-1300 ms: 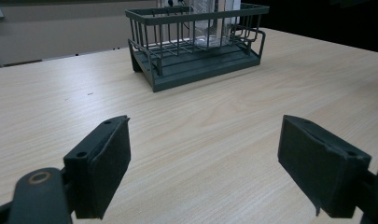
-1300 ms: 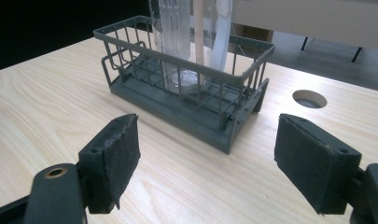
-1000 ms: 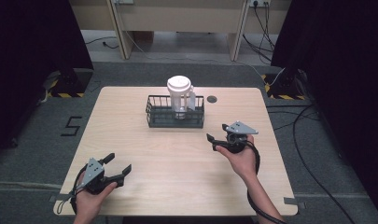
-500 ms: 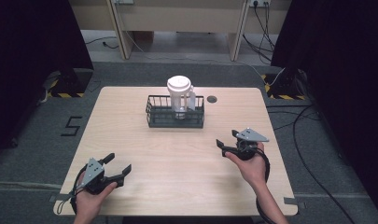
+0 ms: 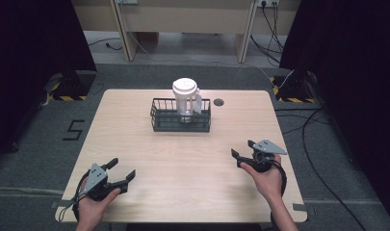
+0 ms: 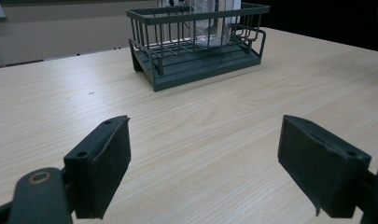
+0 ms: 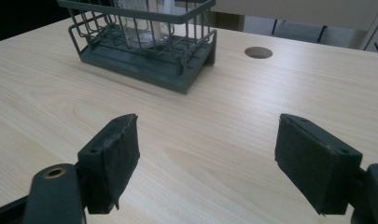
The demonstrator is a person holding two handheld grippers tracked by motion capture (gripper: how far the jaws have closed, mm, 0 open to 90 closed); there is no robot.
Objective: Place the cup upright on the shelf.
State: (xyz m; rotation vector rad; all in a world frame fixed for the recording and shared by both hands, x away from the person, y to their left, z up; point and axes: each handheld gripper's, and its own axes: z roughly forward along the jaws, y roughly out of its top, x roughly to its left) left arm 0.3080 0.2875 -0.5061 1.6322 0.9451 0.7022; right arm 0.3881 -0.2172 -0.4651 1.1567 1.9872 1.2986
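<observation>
High view: my wire basket [image 5: 180, 121], dark green with a solid floor, stands on the far middle of the wooden table [image 5: 183, 173]. In it, upright, stands a white lidded jug [image 5: 186, 98] with a handle on its right side; its lid rises well above the basket rim. Just beside the basket, toward the far right, a round cable hole [image 5: 218, 102] pierces the tabletop.

My left gripper [image 5: 121, 173] rests at the near left corner of the table, jaws spread wide with nothing between them. My right gripper [image 5: 244, 151] sits near the right edge, also spread wide and holding nothing, with its grey three-cornered plate on top. Both are well apart from the basket.

Left gripper view: the basket [image 6: 196, 42] lies ahead and slightly right, with the lower body of the jug [image 6: 210, 25] visible through the bars; bare tabletop lies between the pads [image 6: 109, 172].

Right gripper view: the basket [image 7: 144, 42] lies ahead to the left, the jug [image 7: 144, 21] seen behind the wires, and the cable hole [image 7: 258, 52] lies ahead to the right.

Change from the earlier frames: I have drawn my right gripper back from the middle of the table toward the near right edge. My left gripper, the basket and the jug have kept their places.
</observation>
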